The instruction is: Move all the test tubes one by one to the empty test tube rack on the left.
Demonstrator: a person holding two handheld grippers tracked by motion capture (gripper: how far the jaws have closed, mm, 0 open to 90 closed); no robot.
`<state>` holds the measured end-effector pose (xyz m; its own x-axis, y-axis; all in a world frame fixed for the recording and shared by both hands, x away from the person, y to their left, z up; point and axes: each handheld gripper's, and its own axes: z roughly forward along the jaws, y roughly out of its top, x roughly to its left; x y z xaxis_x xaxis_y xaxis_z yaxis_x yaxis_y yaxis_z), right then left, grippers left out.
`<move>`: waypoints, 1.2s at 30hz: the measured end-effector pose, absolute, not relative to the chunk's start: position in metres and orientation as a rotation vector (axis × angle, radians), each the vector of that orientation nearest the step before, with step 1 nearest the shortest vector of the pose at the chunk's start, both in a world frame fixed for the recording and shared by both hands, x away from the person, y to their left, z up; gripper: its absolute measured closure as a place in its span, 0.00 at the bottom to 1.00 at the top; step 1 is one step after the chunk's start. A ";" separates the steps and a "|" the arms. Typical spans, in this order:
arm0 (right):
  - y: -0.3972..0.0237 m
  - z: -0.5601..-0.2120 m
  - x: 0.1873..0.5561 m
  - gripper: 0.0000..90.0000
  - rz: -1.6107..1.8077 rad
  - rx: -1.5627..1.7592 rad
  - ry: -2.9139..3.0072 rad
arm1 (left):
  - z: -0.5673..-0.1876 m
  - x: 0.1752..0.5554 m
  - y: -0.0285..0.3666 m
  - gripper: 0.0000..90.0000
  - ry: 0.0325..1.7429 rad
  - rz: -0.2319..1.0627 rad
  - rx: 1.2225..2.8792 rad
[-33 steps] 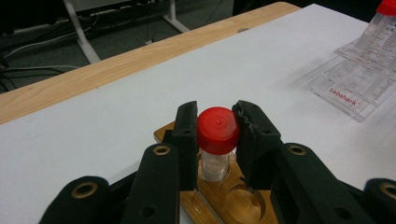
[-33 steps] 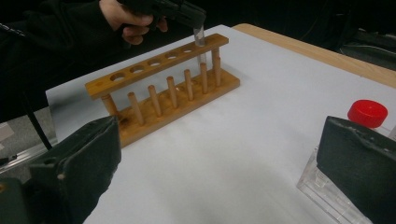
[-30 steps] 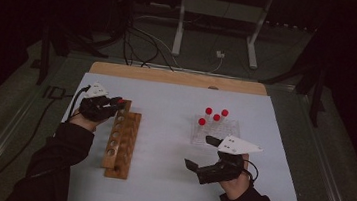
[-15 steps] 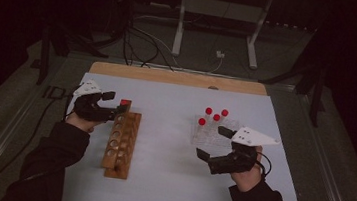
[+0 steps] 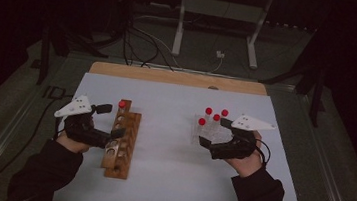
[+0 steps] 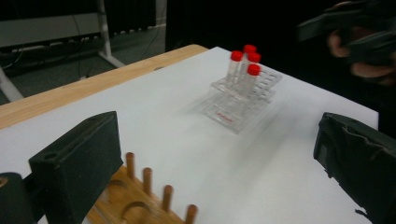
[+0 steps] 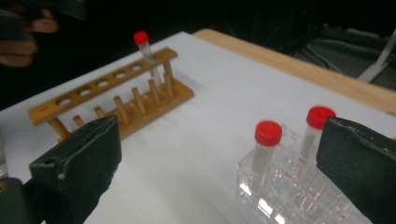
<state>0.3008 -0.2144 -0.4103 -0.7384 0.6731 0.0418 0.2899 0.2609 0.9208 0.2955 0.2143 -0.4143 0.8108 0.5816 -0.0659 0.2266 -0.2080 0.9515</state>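
Wooden and pale brown, the long test-tube rack with its row of round holes lies lengthwise on the white sheet that covers the table, toward the person's left side. One clear tube with a red cap stands upright in the rack's far end hole; the right gripper view shows it rising above the top bar, with the other holes along that bar unfilled. The left gripper hovers just beside the rack's far half, on its left, and its black jaws have just been opening: they now stand wide apart with nothing between them, as the left gripper view confirms, where only the rack's pegs and the bare sheet lie between the two pads. The red-capped tube stands free of that gripper. On the person's right side sits a clear plastic rack that holds three more red-capped tubes, all upright. The right gripper is just beside this plastic rack, on its near right side, with its jaws spread wide and nothing gripped; in the right gripper view two of the red caps show between its pads, not touched by either. A light wooden board edge runs along the far side of the sheet.
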 end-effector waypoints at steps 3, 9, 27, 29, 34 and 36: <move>-0.214 -0.419 0.308 0.06 1.450 0.910 2.185 | -0.418 0.286 0.211 0.02 0.606 0.362 1.808; -0.214 -0.438 0.319 0.12 1.417 0.970 2.195 | -0.425 0.273 0.207 0.02 0.591 0.358 1.821; -0.203 -0.472 0.346 0.64 1.291 1.093 2.182 | -0.434 0.273 0.205 0.02 0.588 0.329 1.847; -0.201 -0.473 0.346 0.64 1.279 1.094 2.175 | -0.434 0.273 0.206 0.02 0.590 0.336 1.844; -0.197 -0.477 0.352 0.71 1.275 1.095 2.178 | -0.434 0.273 0.206 0.02 0.591 0.334 1.850; -0.195 -0.478 0.353 0.76 1.266 1.095 2.175 | -0.434 0.273 0.206 0.02 0.589 0.330 1.851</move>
